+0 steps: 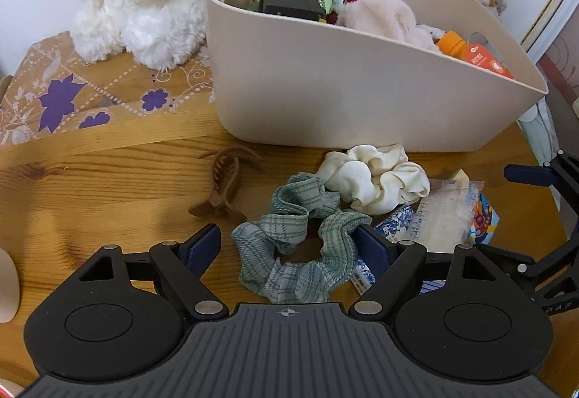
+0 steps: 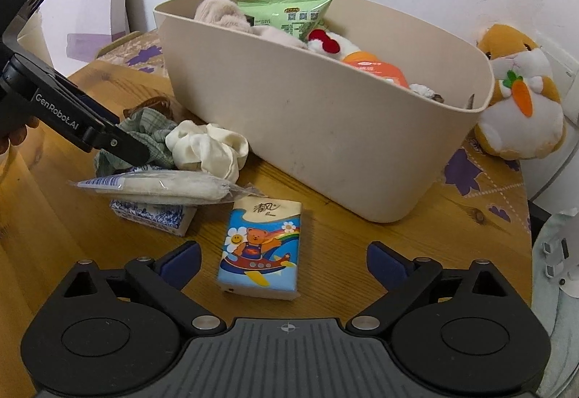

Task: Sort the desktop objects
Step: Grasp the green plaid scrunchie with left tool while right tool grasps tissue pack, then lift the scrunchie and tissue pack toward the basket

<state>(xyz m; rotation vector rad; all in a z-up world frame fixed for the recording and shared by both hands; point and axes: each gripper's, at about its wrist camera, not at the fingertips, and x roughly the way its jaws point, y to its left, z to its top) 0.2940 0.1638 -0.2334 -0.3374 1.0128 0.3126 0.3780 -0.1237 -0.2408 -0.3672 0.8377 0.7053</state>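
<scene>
Now, far left: a brown hair claw [image 1: 221, 186] lies alone on the wooden table [image 1: 90, 188], well clear of the pile.
Left gripper: the left gripper [image 1: 287, 246] sits low with its fingers spread wide, straddling the green plaid scrunchie [image 1: 296, 246]; the right pad presses into the fabric, the left pad stands apart from it, nothing clamped.
Scrunchie pile: the white scrunchie [image 1: 376, 180] touches the green one and lies just in front of the beige bin [image 1: 343, 86].
Under the pile: a clear-wrapped packet [image 2: 163, 186] rests across a blue-and-white patterned pack [image 2: 152, 217]; most of that pack is covered, its print too small to read.
Right gripper: the right gripper [image 2: 284, 262] hangs open, fingers wide, with the cartoon bear tissue pack [image 2: 260, 249] lying flat on the table between and just ahead of them, untouched.
Bin contents: a green snack bag [image 2: 293, 12], a pink plush [image 2: 224, 14], an orange bottle [image 2: 376, 70], a dark box [image 1: 289, 1]; the wall hides their lower halves.
Far right: a hamster plush with a carrot [image 2: 517, 97] sits beside the bin, near the table's edge.
</scene>
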